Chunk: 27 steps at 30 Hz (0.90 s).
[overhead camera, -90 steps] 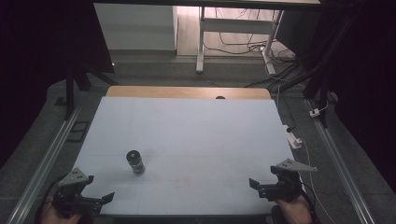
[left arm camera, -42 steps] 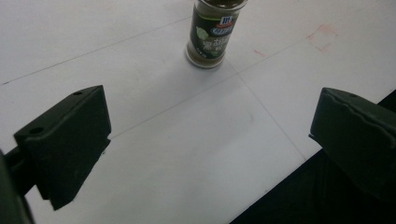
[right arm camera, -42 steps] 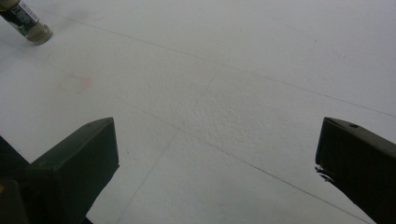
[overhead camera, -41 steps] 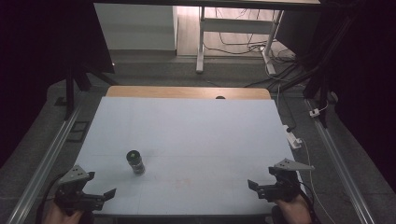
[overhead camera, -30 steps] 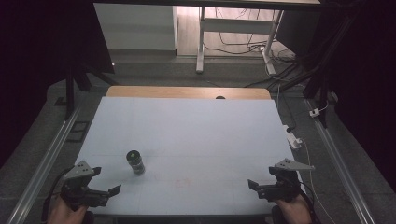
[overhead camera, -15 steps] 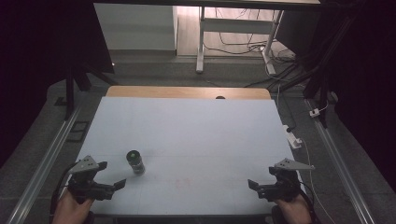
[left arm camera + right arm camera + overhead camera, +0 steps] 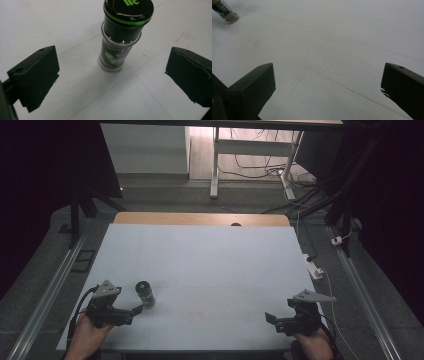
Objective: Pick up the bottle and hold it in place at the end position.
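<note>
A small spice jar (image 7: 145,293) with a black lid and a green ring stands upright on the white table (image 7: 210,265), near its front left. My left gripper (image 7: 134,310) is open just in front and to the left of the jar, its jaws pointing at it. In the left gripper view the spice jar (image 7: 120,42) stands a short way beyond the wide-apart jaws, not touched. My right gripper (image 7: 270,319) is open at the front right, low over bare table. The right gripper view catches the spice jar (image 7: 225,11) far off at its top left corner.
A wooden strip (image 7: 200,218) runs along the table's far edge. Metal rails (image 7: 50,290) flank both sides. A white power strip (image 7: 314,268) with a cable lies off the right edge. A faint red stain (image 7: 195,312) marks the table front.
My left gripper has moved forward and to the right from the front left corner, up close to the spice jar. The right gripper has stayed where it was.
</note>
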{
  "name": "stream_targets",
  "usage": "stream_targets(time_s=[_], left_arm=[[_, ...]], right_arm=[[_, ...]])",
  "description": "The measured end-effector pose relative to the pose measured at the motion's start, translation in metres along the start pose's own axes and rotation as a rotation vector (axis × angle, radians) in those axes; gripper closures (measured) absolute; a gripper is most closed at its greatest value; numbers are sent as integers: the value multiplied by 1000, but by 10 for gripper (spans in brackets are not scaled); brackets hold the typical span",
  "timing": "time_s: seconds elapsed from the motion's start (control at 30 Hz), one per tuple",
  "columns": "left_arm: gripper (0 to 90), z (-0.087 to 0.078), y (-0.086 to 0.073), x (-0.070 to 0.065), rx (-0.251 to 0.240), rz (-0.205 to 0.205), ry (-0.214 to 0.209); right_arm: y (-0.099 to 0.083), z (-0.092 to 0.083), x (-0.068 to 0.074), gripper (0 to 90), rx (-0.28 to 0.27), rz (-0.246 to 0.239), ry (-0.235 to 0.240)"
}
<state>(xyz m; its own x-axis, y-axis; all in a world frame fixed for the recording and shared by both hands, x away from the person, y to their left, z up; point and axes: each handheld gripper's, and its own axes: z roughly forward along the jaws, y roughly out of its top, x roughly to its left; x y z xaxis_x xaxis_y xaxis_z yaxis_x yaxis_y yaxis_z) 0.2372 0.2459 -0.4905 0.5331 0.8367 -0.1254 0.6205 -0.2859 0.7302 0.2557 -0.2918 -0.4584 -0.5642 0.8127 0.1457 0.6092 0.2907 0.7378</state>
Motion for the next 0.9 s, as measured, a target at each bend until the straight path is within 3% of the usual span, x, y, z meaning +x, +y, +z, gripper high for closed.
stream_targets(time_s=[0.3, 0.5, 0.6, 0.9], left_arm=[[0, 18, 5, 6, 39, 9, -49], [7, 29, 9, 8, 61, 21, -47], [36, 36, 10, 7, 89, 50, -39], [273, 40, 13, 8, 111, 80, -62]], right_arm=[[0, 1, 0, 0, 2, -3, 1], [0, 1, 0, 0, 7, -4, 2], [0, 1, 0, 0, 8, -4, 3], [1, 1, 1, 0, 13, -6, 5]])
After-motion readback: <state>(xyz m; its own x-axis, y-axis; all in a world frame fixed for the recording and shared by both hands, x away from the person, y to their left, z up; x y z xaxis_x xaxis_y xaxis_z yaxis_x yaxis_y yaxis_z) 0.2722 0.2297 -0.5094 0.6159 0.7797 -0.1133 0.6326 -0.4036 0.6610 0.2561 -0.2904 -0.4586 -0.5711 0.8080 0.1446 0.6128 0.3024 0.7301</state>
